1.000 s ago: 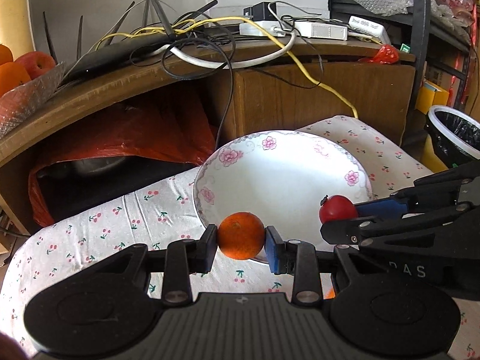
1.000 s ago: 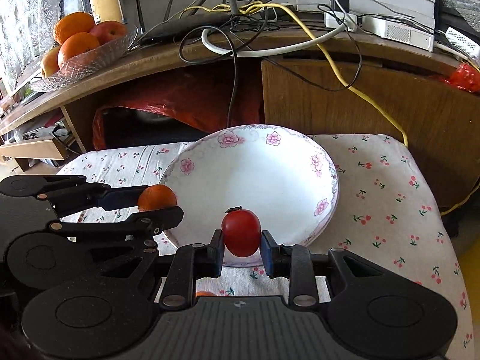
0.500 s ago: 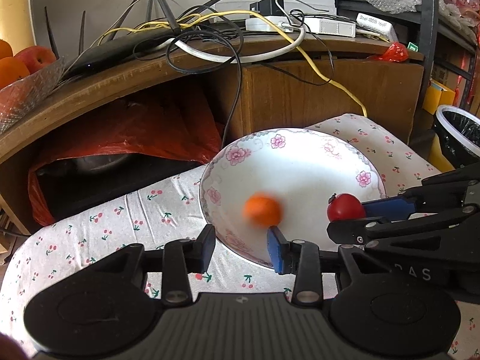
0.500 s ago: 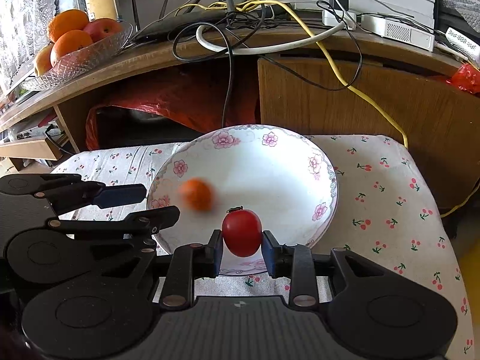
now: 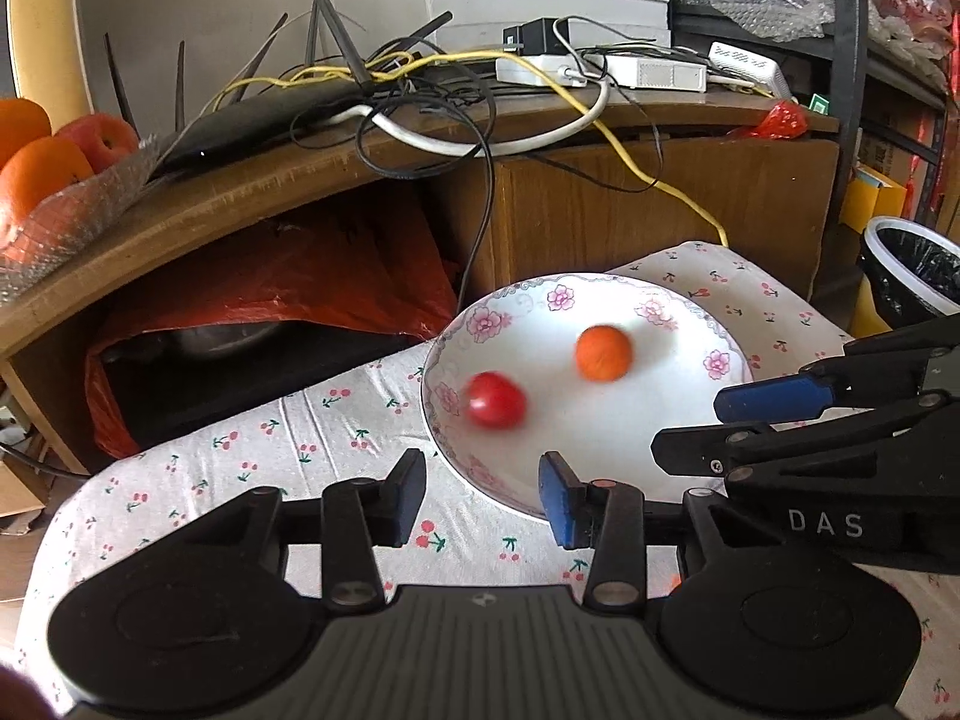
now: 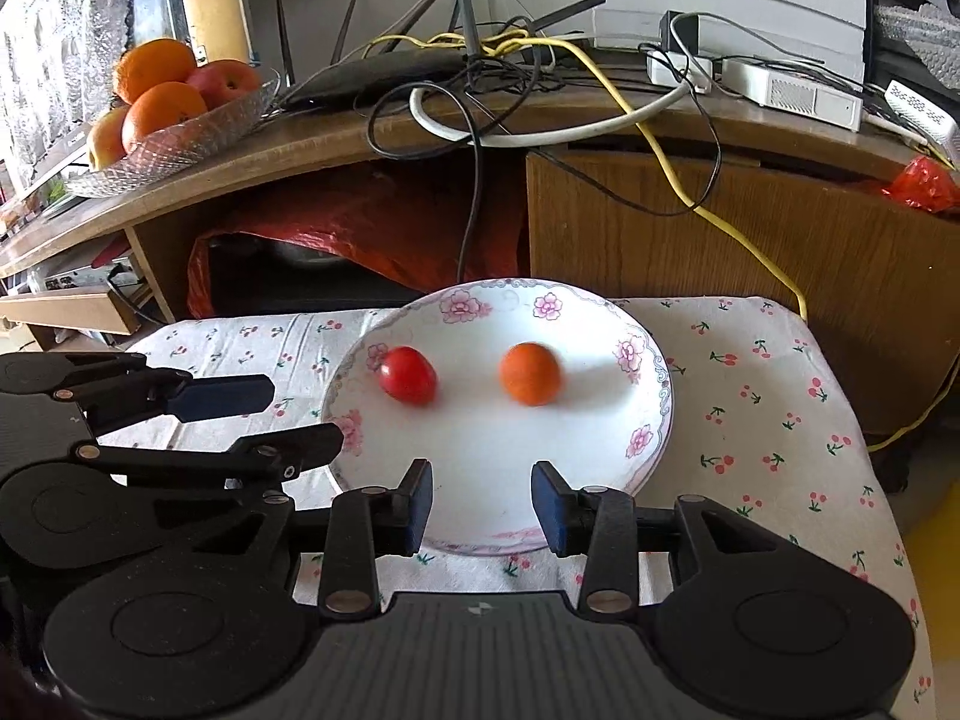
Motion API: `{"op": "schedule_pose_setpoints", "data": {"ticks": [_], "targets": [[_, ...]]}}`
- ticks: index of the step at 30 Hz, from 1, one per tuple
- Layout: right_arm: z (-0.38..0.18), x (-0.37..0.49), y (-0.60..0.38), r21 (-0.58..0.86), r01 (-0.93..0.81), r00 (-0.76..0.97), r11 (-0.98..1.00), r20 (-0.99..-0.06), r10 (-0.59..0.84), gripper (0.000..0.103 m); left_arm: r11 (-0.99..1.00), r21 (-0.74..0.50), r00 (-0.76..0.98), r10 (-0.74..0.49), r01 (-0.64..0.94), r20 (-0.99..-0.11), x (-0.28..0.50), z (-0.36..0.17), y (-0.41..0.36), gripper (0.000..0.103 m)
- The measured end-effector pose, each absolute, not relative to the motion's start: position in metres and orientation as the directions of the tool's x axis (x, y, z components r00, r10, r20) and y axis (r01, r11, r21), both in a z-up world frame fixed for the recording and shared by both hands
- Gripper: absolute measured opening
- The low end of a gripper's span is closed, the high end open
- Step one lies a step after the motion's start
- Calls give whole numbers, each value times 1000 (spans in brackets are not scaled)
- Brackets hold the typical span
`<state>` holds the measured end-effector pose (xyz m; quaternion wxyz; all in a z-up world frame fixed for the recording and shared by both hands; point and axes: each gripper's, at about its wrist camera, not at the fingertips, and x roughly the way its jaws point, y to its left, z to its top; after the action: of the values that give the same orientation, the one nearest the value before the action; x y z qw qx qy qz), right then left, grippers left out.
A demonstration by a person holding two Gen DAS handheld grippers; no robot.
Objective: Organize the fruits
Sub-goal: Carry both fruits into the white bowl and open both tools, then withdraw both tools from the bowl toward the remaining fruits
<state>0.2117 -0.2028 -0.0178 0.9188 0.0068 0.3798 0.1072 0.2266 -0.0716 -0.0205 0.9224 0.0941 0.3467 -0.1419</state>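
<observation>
Both grippers hover level at the near rim of the flowered plate (image 6: 651, 396), fingers apart and empty: left gripper (image 5: 480, 498), right gripper (image 6: 482, 504). In the right wrist view the red tomato (image 6: 408, 375) and the orange (image 6: 530, 374) lie on the plate, above centre frame, beyond the fingers, apart from each other.

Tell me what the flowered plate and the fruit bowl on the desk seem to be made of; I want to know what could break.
The plate looks like glazed ceramic: glossy white, printed pink flowers, a thin scrolled rim. The fruit bowl looks like clear cut glass, with a diamond pattern on its see-through wall, though moulded plastic is possible. Both probably break.
</observation>
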Motion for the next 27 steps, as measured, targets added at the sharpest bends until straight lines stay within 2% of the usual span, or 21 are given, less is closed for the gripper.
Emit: {"op": "schedule_pose_setpoints", "data": {"ticks": [21,27], "targets": [[11,139,-168,155,-253,666,955,-688,288,34,939,86,725,-198,334,-660,147,15,-34,50],[7,120,-156,156,-285,634,946,-709,308,37,930,101,710,-196,353,-676,124,7,-20,56]]}}
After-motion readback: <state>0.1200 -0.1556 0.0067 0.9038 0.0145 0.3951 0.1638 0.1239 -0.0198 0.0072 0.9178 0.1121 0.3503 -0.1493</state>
